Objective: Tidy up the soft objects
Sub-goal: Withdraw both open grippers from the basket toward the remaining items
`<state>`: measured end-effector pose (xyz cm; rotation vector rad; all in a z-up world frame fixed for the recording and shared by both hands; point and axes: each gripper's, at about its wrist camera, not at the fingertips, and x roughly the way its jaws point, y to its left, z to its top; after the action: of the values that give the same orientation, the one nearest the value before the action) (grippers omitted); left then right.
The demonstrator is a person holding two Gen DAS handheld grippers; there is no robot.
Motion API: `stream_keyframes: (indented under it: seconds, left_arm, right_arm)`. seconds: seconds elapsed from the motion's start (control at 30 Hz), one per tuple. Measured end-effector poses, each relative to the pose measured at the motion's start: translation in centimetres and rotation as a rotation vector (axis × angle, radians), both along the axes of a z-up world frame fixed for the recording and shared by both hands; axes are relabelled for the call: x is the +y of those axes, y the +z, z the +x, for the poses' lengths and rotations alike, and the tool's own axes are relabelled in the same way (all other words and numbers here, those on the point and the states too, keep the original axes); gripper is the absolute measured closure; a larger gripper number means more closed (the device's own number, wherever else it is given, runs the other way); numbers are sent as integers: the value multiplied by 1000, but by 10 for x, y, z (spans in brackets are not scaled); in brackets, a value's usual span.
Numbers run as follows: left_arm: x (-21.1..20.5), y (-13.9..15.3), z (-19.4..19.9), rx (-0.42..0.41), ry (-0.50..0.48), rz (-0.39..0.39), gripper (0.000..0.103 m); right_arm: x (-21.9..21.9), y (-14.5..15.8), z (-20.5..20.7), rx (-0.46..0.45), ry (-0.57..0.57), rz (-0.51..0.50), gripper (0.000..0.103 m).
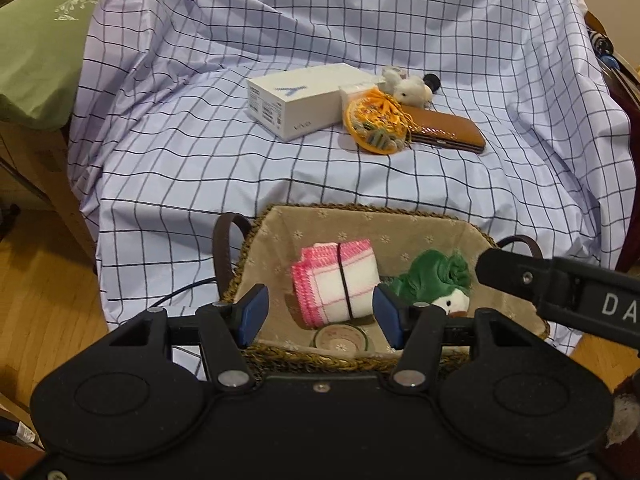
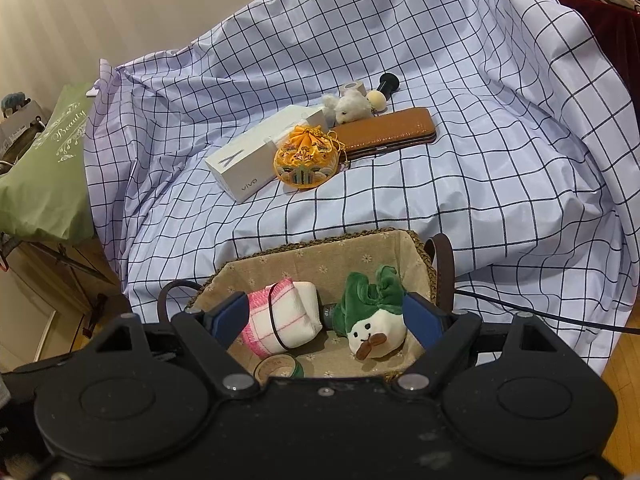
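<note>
Below right claw [image 2: 326,320], radish plush [image 2: 374,320], towel bundle [image 2: 282,320], apart.

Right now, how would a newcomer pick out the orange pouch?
Start at the checked sheet, where a small cluster lies beyond the basket. The orange pouch leans between the white box and the brown case. It alone is round, embroidered and gathered at the top.

You see a pale lilac cloth [image 1: 200,160] with dark grid lines, a tan flower-print basket lining [image 2: 320,256], a pink-and-white towel [image 1: 340,280], and an orange embroidered pouch [image 2: 306,158].
</note>
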<state>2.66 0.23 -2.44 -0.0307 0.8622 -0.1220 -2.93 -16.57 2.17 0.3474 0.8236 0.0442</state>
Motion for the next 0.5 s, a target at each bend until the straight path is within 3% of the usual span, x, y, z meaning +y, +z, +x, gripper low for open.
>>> stream_keyframes:
  seconds: [0.5]
  left_arm:
    - [7,1,10,-3,41,19,41]
  right_arm:
    - [1,-3,7,26,31,-95,19]
